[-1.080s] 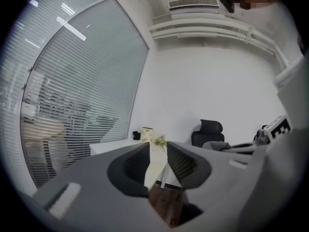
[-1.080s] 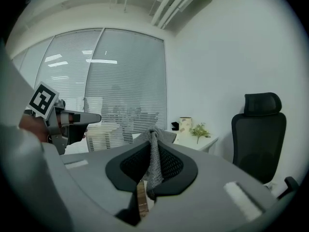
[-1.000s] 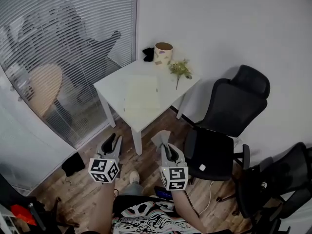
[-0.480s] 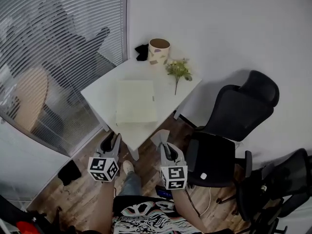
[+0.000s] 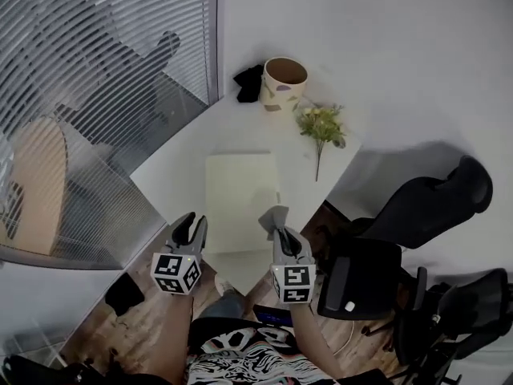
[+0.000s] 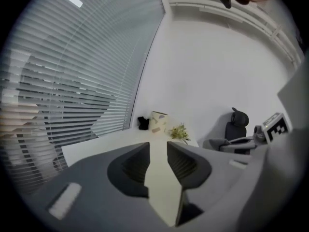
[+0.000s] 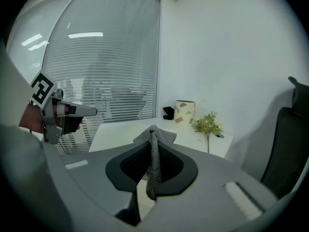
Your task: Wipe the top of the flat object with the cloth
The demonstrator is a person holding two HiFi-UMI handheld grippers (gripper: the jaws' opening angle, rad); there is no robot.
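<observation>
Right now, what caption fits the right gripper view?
Right gripper shut on a grey cloth, facing a white table with a patterned cup and a plant sprig.

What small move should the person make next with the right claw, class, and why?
Probably lower the right claw until the cloth meets the flat object on its top. The cloth is pinched in that claw, near the object's right edge; contact isn't evident. The left claw is open, empty.
</observation>
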